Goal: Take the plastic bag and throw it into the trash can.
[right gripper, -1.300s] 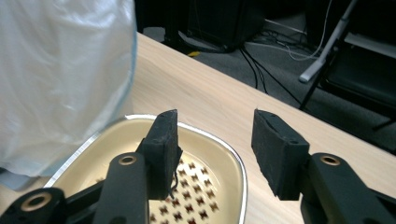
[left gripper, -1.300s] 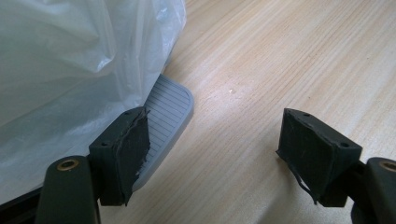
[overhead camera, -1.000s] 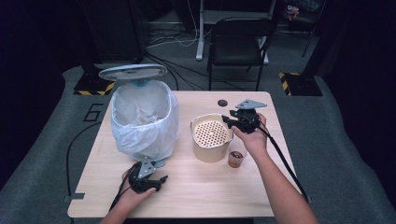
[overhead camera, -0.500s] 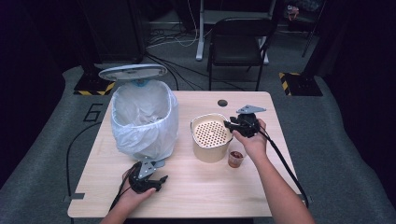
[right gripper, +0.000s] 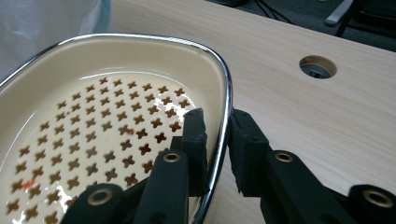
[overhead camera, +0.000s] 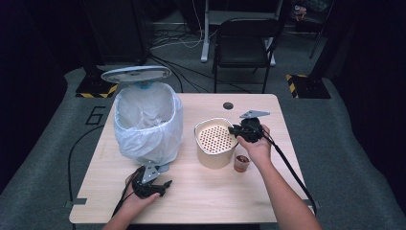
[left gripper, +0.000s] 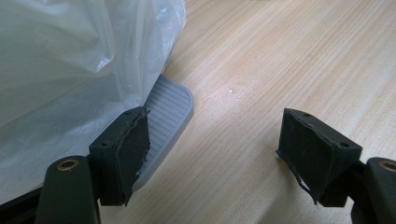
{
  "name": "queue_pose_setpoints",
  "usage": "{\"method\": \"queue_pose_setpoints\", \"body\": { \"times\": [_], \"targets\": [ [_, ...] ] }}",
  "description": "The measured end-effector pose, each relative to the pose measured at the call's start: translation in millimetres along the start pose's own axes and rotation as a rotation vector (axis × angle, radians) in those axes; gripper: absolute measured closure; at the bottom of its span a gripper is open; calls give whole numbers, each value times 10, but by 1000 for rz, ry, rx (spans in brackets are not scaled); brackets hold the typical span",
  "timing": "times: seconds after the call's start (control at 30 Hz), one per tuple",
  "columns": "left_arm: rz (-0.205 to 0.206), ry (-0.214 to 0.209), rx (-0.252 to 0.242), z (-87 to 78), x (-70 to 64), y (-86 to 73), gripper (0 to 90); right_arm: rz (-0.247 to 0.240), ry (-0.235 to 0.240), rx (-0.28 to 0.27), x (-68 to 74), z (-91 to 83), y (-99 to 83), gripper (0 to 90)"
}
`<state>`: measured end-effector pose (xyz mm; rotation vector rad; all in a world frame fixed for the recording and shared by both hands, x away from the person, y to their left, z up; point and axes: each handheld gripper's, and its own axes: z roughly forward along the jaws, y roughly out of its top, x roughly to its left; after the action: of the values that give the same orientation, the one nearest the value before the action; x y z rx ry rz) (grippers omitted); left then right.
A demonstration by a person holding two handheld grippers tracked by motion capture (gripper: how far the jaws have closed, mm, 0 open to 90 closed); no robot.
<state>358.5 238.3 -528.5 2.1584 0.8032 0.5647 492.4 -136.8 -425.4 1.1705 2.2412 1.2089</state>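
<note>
Just beside the lined bin point(overhead camera: 148, 122) on the table point(overhead camera: 287, 143), the cream perforated strainer insert point(overhead camera: 214, 138) looks stiff, light and glossy-slick, so its chrome rim point(right gripper: 227, 100), which the right gripper point(right gripper: 215, 135) pinches between nearly closed fingers, seems the surest hold, while the left gripper point(left gripper: 212, 140) gapes empty near the bin's pedal point(left gripper: 168, 107).

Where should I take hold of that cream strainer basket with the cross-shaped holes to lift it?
Grip the strainer basket by its thin chrome rim on the right-hand side, coming from above with one jaw inside the wall and one outside. The rim is narrow enough to pinch and stands free of the bin. The right hand-held gripper already straddles it there.
</note>
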Motion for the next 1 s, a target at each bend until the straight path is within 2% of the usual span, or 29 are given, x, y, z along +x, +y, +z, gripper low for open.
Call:
{"method": "queue_pose_setpoints", "body": {
  "times": [0.33, 0.63, 0.67, 1.0],
  "targets": [
    [2, 2, 2, 0, -3, 1, 246, -14, 55, 7, 174, -40, -51, 812],
    [2, 2, 3, -1, -3, 1, 247, -43, 102, 14, 332, -109, -121, 815],
    [3, 2, 2, 0, -4, 1, 247, -57, 109, 13, 351, -119, -132, 815],
    [3, 3, 2, 0, -5, 1, 246, -58, 153, 20, 512, -247, -246, 812]
  ]
}}
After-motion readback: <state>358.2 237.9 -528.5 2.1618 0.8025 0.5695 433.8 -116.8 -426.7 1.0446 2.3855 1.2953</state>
